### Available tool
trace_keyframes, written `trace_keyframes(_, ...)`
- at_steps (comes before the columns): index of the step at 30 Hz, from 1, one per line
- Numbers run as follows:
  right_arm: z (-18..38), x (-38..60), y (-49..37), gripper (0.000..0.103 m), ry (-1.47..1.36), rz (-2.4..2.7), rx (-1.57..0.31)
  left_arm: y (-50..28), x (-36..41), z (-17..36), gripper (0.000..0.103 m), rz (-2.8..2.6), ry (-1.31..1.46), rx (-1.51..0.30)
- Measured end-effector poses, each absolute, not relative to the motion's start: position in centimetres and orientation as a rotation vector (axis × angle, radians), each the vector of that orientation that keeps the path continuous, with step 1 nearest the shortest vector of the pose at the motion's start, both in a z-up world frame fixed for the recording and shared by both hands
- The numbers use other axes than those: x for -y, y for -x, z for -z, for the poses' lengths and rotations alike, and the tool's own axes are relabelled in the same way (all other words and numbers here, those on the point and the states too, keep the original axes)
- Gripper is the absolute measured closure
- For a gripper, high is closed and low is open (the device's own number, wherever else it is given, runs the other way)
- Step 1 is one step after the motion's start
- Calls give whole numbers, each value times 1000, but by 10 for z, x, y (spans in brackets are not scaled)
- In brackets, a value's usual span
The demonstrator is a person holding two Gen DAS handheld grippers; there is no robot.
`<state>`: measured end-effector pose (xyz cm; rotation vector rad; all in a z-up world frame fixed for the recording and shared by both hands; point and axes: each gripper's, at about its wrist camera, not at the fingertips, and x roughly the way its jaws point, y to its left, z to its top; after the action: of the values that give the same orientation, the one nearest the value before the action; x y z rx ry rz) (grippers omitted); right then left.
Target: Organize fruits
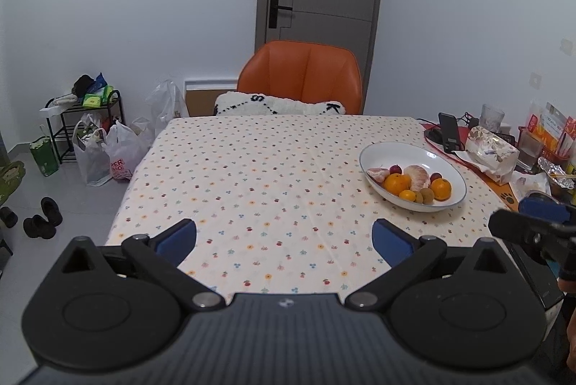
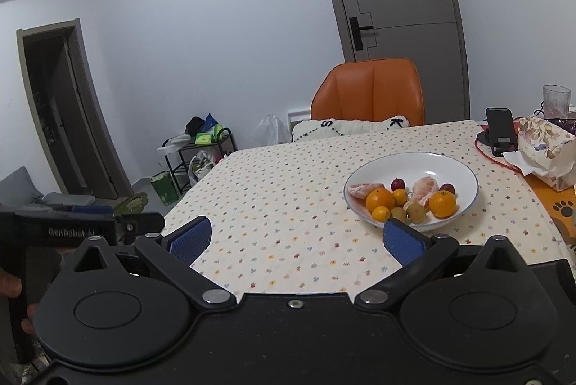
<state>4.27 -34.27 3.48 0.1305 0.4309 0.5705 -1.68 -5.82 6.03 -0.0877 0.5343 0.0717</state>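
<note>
Left gripper [image 1: 284, 237] gapes wide, empty; right gripper [image 2: 297, 235] likewise; fruit, perhaps kiwis among oranges, fills the bowl [image 2: 464, 174].

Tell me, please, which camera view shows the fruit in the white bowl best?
The right wrist view: the bowl sits nearer the middle and looks larger, so the fruit separates into oranges, peeled segments, small dark red and small brown pieces. The left wrist view shows the same bowl smaller, off to the right, with its fruit more bunched.
</note>
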Motion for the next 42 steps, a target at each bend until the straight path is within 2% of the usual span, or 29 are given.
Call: trace_keyframes(42, -35, 336, -39, 0, -113, -580, -453, 22, 57, -64, 0, -54, 79, -514)
